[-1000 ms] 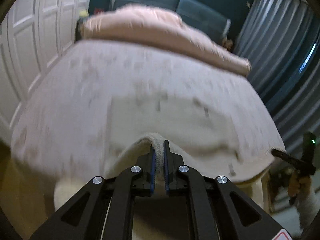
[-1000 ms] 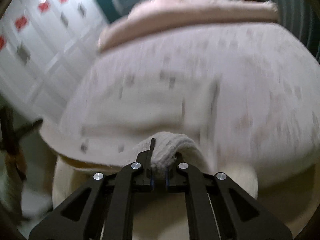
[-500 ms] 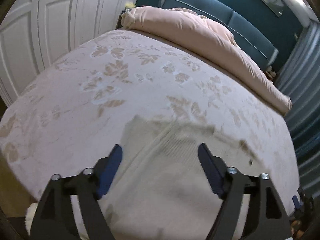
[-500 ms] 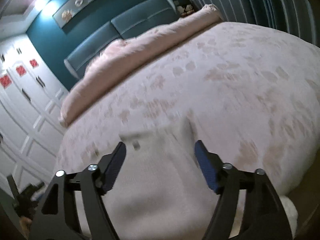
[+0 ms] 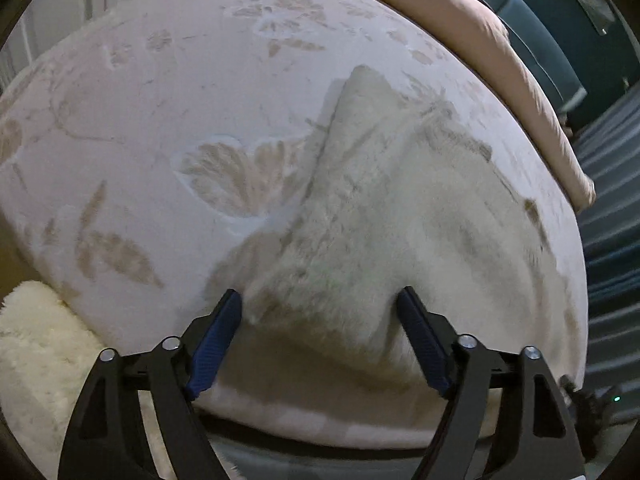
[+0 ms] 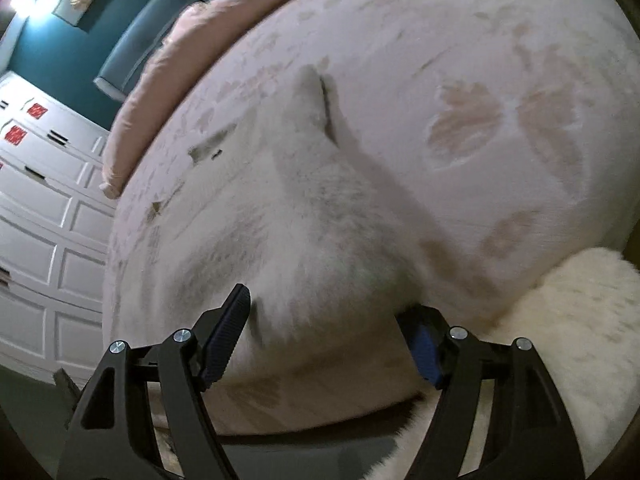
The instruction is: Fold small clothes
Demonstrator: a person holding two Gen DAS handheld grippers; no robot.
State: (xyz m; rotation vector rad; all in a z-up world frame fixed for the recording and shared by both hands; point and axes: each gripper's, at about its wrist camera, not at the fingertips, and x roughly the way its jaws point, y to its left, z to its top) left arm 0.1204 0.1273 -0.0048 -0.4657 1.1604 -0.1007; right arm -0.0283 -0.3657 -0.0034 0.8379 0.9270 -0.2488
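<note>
Lying ahead of both claws: a cream knitted garment [image 5: 372, 216] is spread on the bedcover [image 5: 168, 92], which carries a pale leaf pattern.
Left gripper [image 5: 320, 340]: the jaws are held wide apart and nothing is pinched; the garment's near edge is seen between the blue pads [image 5: 212, 340], and contact cannot be told.
Right gripper [image 6: 324, 340]: the jaws are likewise spread; the garment [image 6: 304, 216] bulges into the gap, and the right-hand pad is partly hidden behind its fuzzy edge.
Beyond the garment: a pink duvet [image 5: 480, 40] is bunched along the far side of the bed.
Beside and below the claws: a fluffy cream rug [image 6: 572, 320] is seen past the bed's near edge.
</note>
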